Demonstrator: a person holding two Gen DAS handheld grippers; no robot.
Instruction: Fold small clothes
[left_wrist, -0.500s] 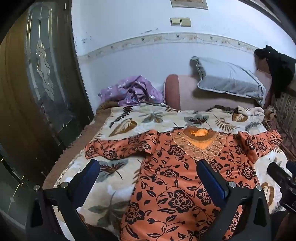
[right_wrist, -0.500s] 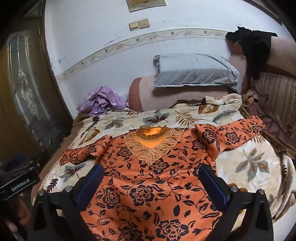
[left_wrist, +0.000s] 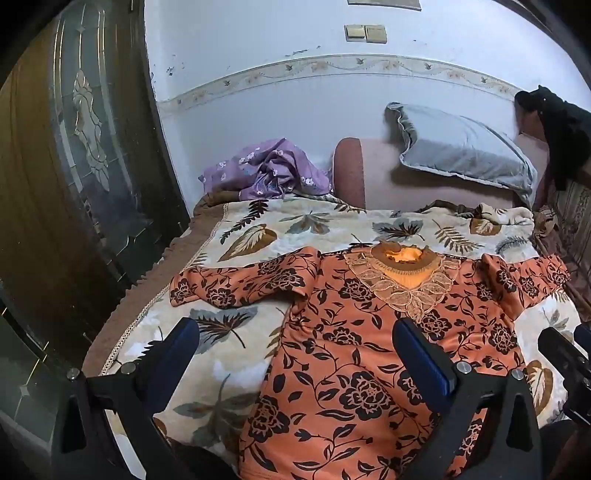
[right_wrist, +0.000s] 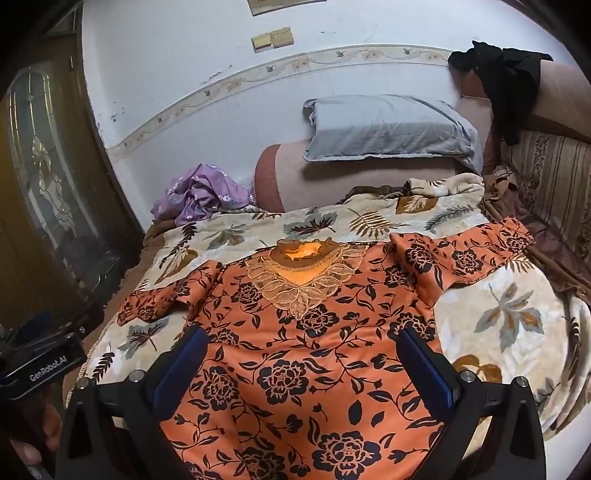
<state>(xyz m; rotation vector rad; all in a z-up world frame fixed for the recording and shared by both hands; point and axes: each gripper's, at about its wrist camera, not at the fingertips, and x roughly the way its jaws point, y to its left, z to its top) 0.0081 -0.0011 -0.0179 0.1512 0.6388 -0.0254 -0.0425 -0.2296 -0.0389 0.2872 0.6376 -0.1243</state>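
Hovering with jaws spread wide and nothing between them, left gripper (left_wrist: 295, 354) poised above the seam where orange floral top (left_wrist: 369, 362) meets bare leaf-print blanket (left_wrist: 236, 236), one blue pad over blanket, the other over cloth. Hanging likewise wide apart and empty, right gripper (right_wrist: 303, 362) poised above the middle of the same garment (right_wrist: 295, 350), both pads over fabric, not seen touching it.

Lying flat and face up across the near half of the bed, top with lace neckline (right_wrist: 303, 280) pointing toward the head edge, hem running off the near edge under the grippers. Stretching toward the left edge of the bed, one sleeve (left_wrist: 236, 284), slightly rumpled; reaching toward the right edge, the other sleeve (right_wrist: 461, 258), nearly to the corner by the striped cushion (right_wrist: 554, 177).

Judging progress: spreading looking done, folding looking not yet begun, no crease, no sleeve turned in. Remaining, by that reading: bringing both sleeves inward, then doubling the body. Waiting crumpled at the far left corner by the wall, purple garment (left_wrist: 269, 173), seemingly next in line, though not certain. Draping over the far right end, black garment (right_wrist: 506, 77), unfolded too. Resting on the bolster (left_wrist: 424, 184) at the head edge, grey pillow (left_wrist: 465, 151).

Showing at the left rim of the right wrist view, casing of the other gripper reading "GenRobot.AI" (right_wrist: 48, 371). Finding no other legible writing; wall switches (left_wrist: 365, 33) bearing none.
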